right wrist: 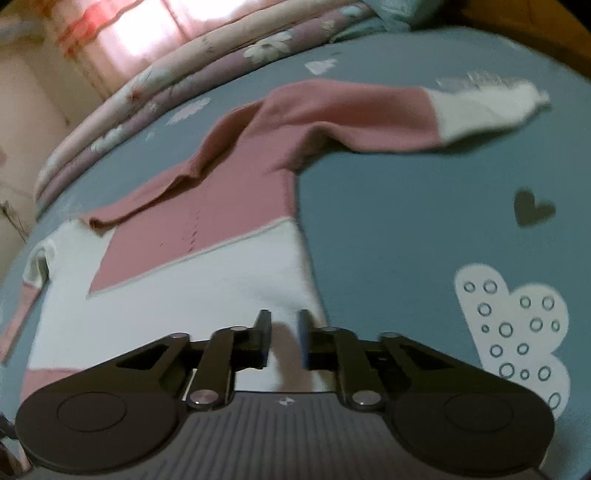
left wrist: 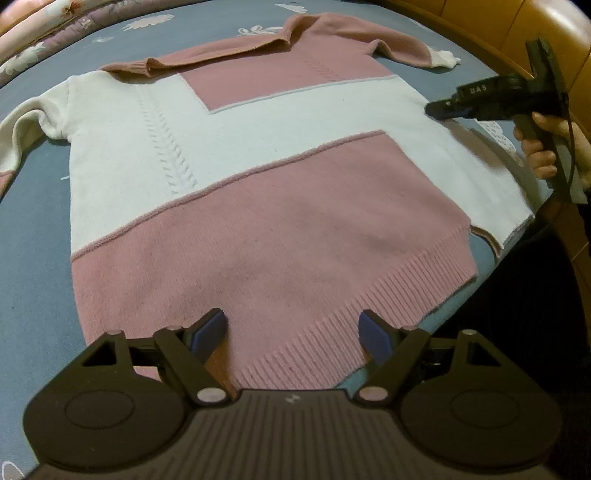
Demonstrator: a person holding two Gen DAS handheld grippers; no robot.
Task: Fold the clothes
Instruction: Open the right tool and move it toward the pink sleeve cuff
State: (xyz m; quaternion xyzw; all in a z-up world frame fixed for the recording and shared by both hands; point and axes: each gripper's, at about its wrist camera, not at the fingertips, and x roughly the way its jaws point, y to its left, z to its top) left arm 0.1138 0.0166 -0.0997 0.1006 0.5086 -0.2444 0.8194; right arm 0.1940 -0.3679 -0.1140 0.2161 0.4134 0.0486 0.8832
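Observation:
A pink and white knit sweater [left wrist: 258, 147] lies spread flat on the blue-grey bedsheet [left wrist: 33, 258], collar at the far end. My left gripper [left wrist: 293, 332] is open, its blue pads [left wrist: 210, 332] standing on either side of the pink ribbed hem [left wrist: 332, 332] nearest me. A hand [left wrist: 543, 147] holds my right gripper [left wrist: 434, 109] at the sweater's right side edge. In the right wrist view that gripper [right wrist: 284, 339] hovers over the white band [right wrist: 184, 288], jaws drawn together with nothing pinched. The pink sleeve with a white cuff [right wrist: 369, 118] stretches out to the right.
A folded floral quilt [right wrist: 166, 92] lies along the far side of the bed. A wooden bed frame [left wrist: 554, 22] curves round the right edge, with dark floor [left wrist: 517, 314] below it. The sheet carries a white heart print [right wrist: 517, 325].

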